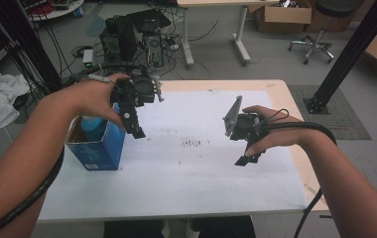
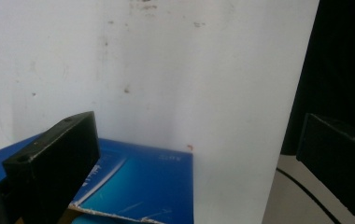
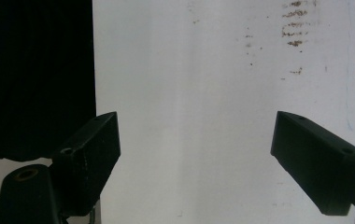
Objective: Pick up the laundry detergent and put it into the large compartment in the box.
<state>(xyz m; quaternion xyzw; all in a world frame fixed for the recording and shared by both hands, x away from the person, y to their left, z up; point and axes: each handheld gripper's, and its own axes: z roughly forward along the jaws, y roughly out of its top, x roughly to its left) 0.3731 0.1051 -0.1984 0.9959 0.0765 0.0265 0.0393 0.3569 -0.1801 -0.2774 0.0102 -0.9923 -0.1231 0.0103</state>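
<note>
On the white table [image 1: 191, 168], an open-topped blue box [image 1: 99, 148], possibly cardboard, beside the wide-jawed left gripper [image 1: 133, 126].

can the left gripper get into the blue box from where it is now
Probably yes. The left gripper hangs open just beside the blue box, whose top is open, and nothing lies between them. The right gripper is well off to the other side.

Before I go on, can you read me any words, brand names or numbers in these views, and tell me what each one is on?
No text can be read.
Blue box: a small pale label low on its front, too small to read.
Blue box flap: faint pale lettering near its top edge, too blurred to read.
White table mat: dark smudges, not writing.
</note>
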